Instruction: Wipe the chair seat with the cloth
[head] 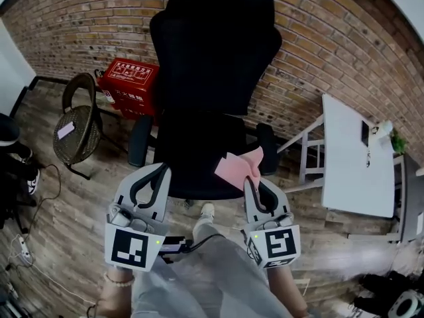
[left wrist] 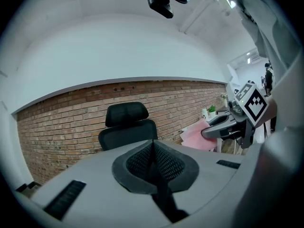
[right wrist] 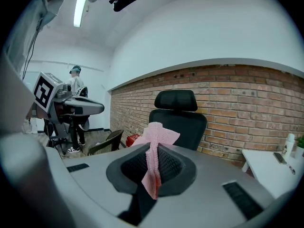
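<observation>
A black high-backed office chair (head: pixel 211 58) stands before me against the brick wall, its seat (head: pixel 192 154) just beyond both grippers. My right gripper (head: pixel 254 181) is shut on a pink cloth (head: pixel 238 167), which hangs over the seat's front right edge. In the right gripper view the cloth (right wrist: pixel 156 141) is pinched between the closed pads and sticks up above them. My left gripper (head: pixel 154 177) hovers at the seat's front left edge. Its jaws meet with nothing between them in the left gripper view (left wrist: pixel 153 152), where the chair (left wrist: pixel 127 127) and cloth (left wrist: pixel 199 136) also show.
A red box (head: pixel 129 83) and a wicker chair (head: pixel 78 128) stand left of the office chair. A white table (head: pixel 354 158) is at the right. Cables (head: pixel 23 244) lie on the wooden floor at left. A person (right wrist: pixel 76 87) stands far off.
</observation>
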Tool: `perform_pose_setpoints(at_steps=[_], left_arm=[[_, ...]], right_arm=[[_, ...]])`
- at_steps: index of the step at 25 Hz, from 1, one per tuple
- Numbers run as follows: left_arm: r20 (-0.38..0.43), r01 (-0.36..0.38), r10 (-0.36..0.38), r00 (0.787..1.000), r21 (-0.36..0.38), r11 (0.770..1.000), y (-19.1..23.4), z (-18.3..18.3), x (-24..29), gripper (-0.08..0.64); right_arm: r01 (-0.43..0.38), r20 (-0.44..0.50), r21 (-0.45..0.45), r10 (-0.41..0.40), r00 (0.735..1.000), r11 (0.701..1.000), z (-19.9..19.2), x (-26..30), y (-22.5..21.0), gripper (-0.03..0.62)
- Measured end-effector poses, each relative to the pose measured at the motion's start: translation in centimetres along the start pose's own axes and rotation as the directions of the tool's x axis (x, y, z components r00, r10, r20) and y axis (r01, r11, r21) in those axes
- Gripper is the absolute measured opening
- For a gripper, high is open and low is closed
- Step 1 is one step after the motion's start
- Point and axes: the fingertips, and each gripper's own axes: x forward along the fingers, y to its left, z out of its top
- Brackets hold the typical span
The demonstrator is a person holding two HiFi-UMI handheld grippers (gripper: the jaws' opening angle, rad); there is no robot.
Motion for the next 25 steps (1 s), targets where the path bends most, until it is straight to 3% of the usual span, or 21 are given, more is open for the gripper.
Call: perform_pose_setpoints(at_steps=[5,15,25], left_arm=[[-0.035,-0.092,0.088,0.996,-0.181,0.979,2.0,-0.1,4.3,0.018],[-0.100,-0.195,0.178,0.979,-0.185,0.963,4.0,-0.6,12.3,0.018],[-0.178,-0.256,0.224,0.958,-0.185,0.949,6.9,-4.2,14.5,0.018]], right_arm=[[-0.059,-0.008,0.010,0.059,0.998,0.998,0.5,4.6,-3.5,0.055],[-0.182,-0.050,0.007,0.182,0.982,0.983,-0.4,11.5,-8.9,0.055],[-0.264,-0.104,0.010,0.264,0.959,0.964,-2.2,16.9,-8.8,0.055]])
